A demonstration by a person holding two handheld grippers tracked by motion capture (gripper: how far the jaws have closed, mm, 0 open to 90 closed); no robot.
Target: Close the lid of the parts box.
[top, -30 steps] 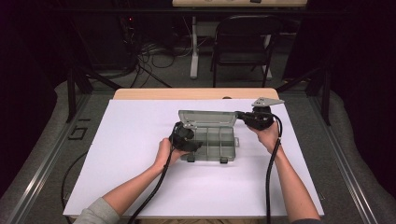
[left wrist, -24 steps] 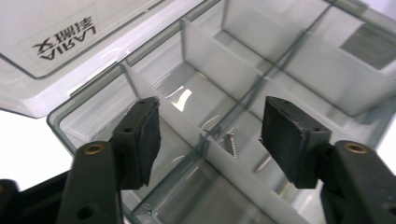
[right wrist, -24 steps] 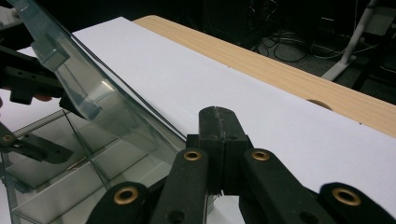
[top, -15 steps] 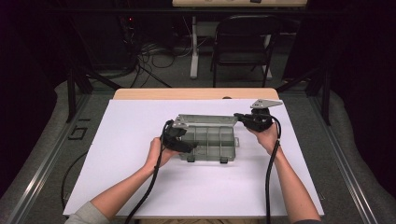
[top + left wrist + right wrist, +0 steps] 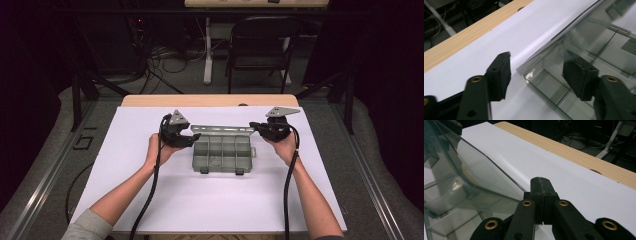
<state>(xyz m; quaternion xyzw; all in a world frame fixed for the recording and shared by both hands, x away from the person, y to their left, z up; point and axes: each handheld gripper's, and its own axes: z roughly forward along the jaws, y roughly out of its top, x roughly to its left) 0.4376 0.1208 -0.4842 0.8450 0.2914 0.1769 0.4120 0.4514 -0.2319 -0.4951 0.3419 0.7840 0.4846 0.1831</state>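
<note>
A: How far along is the work judged to be?

B: The lid (image 5: 222, 129) of the clear compartment box (image 5: 222, 154) is raised upright at the middle of the white sheet (image 5: 210, 200); full opening is left.

A: And the tools?

B: The right gripper (image 5: 540, 195) is clamped on the lid's corner; the left gripper (image 5: 539, 75) has just been closing, its jaws apart about the other corner, unpressed; the box's contents cannot be made out.

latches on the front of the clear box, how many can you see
2. Both latches sit on the near front edge of the organizer box in the high view: left latch toward the left corner, right latch toward the right corner. Others may be hidden.
</note>
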